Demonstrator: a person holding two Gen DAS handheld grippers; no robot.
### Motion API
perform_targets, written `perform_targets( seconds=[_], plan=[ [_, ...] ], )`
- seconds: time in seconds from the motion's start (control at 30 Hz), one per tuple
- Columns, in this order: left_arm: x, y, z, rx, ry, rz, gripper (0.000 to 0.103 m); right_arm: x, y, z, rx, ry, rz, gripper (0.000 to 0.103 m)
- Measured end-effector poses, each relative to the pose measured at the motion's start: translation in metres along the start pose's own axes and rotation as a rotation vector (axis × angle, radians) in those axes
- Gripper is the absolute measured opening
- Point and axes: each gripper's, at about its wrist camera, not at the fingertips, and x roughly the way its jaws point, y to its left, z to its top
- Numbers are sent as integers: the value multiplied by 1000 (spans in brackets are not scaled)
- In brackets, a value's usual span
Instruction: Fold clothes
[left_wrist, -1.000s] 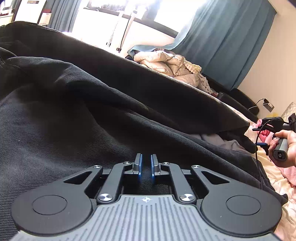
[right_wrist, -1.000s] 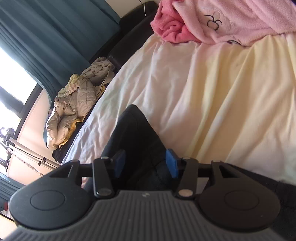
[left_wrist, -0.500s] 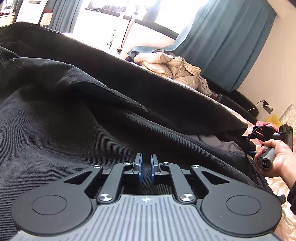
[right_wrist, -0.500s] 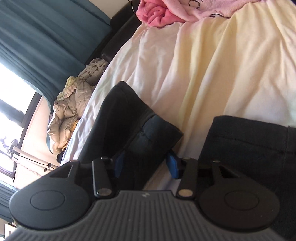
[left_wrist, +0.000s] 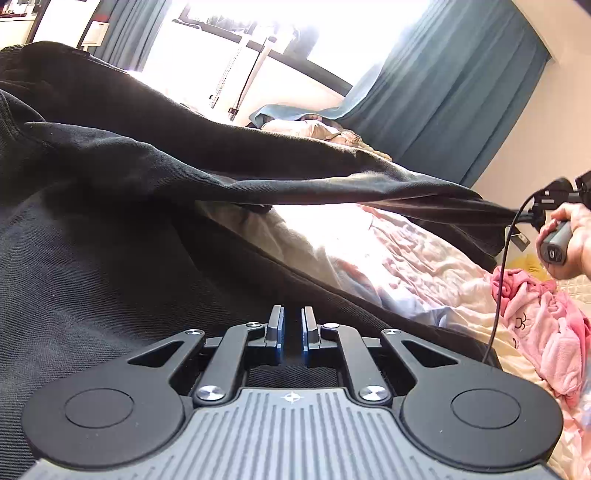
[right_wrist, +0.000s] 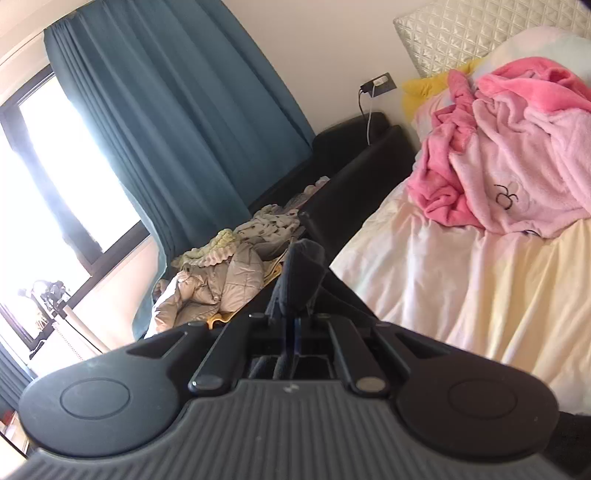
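Left gripper nearly closed on black garment, garment stretched taut to right gripper in a hand, pink clothes on cream bed sheet

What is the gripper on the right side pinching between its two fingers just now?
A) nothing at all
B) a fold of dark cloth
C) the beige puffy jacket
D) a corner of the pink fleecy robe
B: in its own camera view the right gripper is closed on a bunched fold of the dark garment, while the pink robe lies apart on the bed.
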Motion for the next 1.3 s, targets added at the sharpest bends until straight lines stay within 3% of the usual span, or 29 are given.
perform_targets(
  seconds=[0.1, 0.23, 0.3, 0.47, 0.57, 0.7, 0.77, 0.87, 0.93, 1.03, 1.13, 1.2, 1.3],
  plan=[
    [-4, 0, 3, -6, -8, -8, 11, 14, -58, -25, 76, 161, -164, 5],
    [-4, 1, 3, -11, 2, -13, 11, 22, -95, -62, 105, 265, -262, 5],
    [-3, 0, 3, -4, 8, -16, 11, 20, -84, -63, 97, 239, -217, 5],
    [1, -3, 2, 15, 11, -4, 11, -3, -14, -24, 3, 46, 114, 5],
    [3, -3, 3, 10, 22, 0, 11, -14, 3, -10, -82, -40, 194, 5],
    [3, -5, 3, 16, 20, 1, 11, 12, -43, -25, -107, 100, 15, 6],
    [3, -6, 2, 24, 21, 3, 11, 28, -77, -40, -75, 221, -104, 13],
    [5, -8, 1, 39, 27, 11, 11, 37, -123, -57, 33, 318, -248, 23],
    [10, -10, 2, 43, 32, 21, 11, 35, -132, -58, 43, 285, -287, 43],
    [13, -9, 2, 49, 40, 39, 11, 34, -110, -49, -79, 194, -282, 45],
    [17, -8, 1, 46, 55, 45, 11, 39, -83, -45, -169, 167, -201, 52],
    [20, -8, -1, 49, 66, 50, 11, 48, -68, -48, -196, 216, -135, 58],
    [21, -5, -3, 44, 75, 51, 11, 75, -53, -67, -123, 387, -79, 60]
  ],
)
